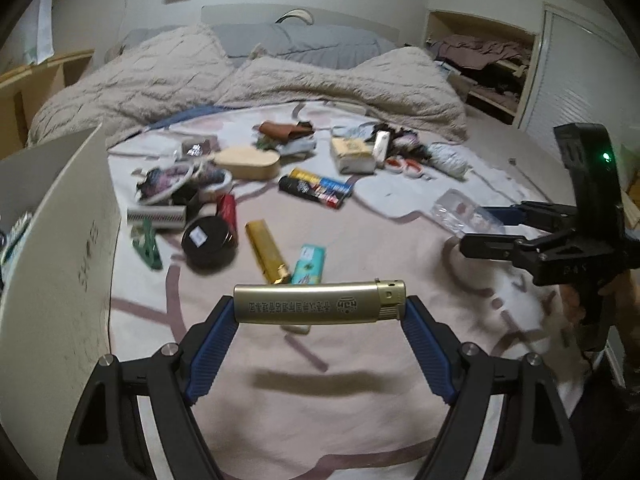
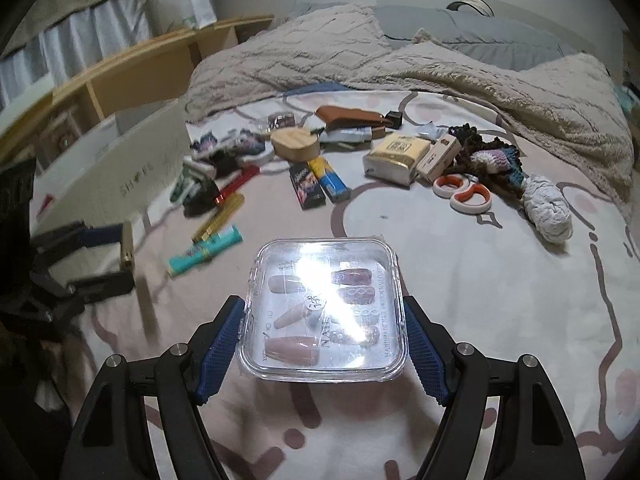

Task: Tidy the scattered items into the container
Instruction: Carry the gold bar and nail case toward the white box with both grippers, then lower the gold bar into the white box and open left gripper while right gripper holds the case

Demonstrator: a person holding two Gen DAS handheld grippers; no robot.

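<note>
While aloft, lighter (image 1: 318,303) between fingers (image 1: 212,350)

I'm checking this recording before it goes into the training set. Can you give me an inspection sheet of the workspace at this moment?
Surface: bedspread with pink line pattern, rumpled beige blanket behind.
Job's things: gold lighter and clear nail box, each lifted off the bed; white container at the left, partly filled.
Clutter: second gold lighter, teal packet, black round tin, scissors, wooden case, yarn, more small items.
Grippers: left gripper fingers clamp the gold lighter's ends; right gripper fingers clamp the nail box's sides.
Cables: nothing seen.
Surroundings: wooden shelf left, open closet right.
</note>
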